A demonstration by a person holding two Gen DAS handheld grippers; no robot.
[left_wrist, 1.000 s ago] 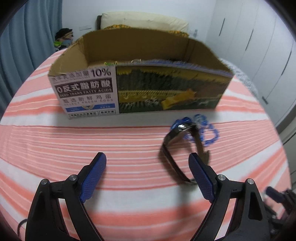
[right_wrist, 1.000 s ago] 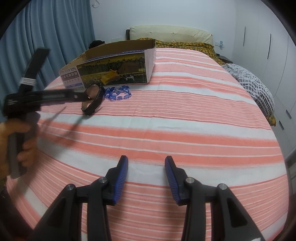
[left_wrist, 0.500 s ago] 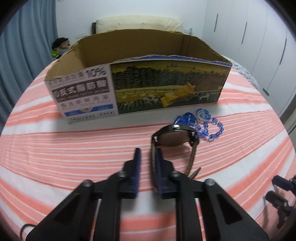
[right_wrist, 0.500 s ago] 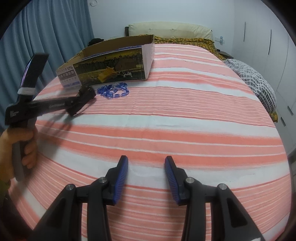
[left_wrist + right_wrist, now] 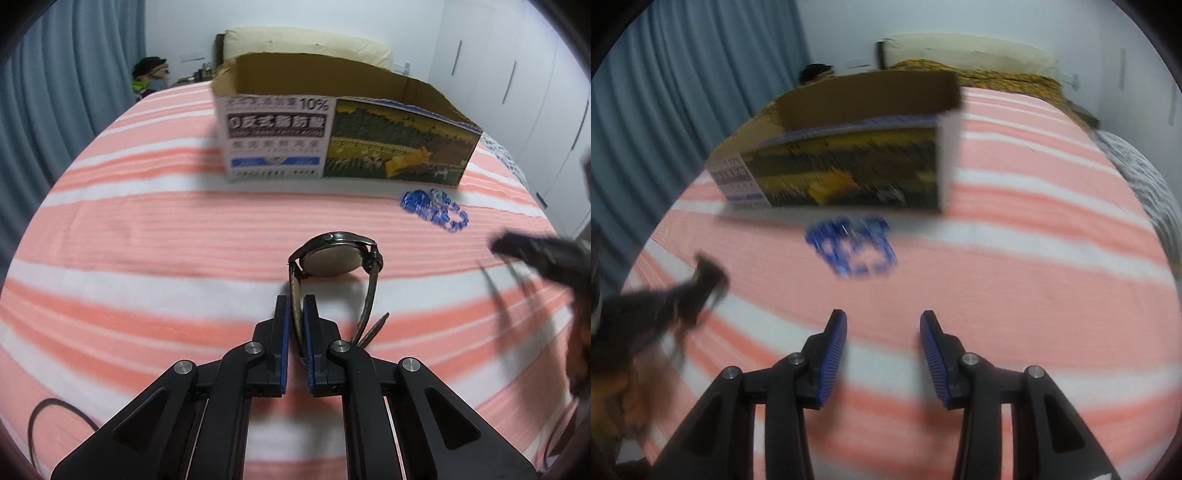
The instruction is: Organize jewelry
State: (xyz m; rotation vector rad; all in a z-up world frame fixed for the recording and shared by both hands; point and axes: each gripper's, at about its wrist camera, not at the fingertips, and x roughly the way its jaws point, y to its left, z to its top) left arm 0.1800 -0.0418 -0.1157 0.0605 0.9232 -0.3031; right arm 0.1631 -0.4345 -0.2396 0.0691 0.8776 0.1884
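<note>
My left gripper (image 5: 296, 302) is shut on the strap of a dark wristwatch (image 5: 338, 256) and holds it above the striped bed. A blue bead bracelet (image 5: 436, 208) lies on the bed in front of the open cardboard box (image 5: 343, 147). In the right wrist view the bracelet (image 5: 855, 245) is blurred, just ahead of my open, empty right gripper (image 5: 882, 328), with the box (image 5: 849, 162) behind it. The left gripper with the watch (image 5: 701, 284) shows blurred at the left there.
The pink and white striped bed cover (image 5: 147, 240) spans both views. Pillows (image 5: 306, 48) lie at the headboard, blue curtains (image 5: 683, 92) hang on the left and white wardrobes (image 5: 517, 92) stand on the right. A patterned blanket (image 5: 1145, 177) lies at the right edge.
My left gripper closed on the watch strap and lifted it back away from the bracelet. My right gripper moved forward and left towards the bracelet and box.
</note>
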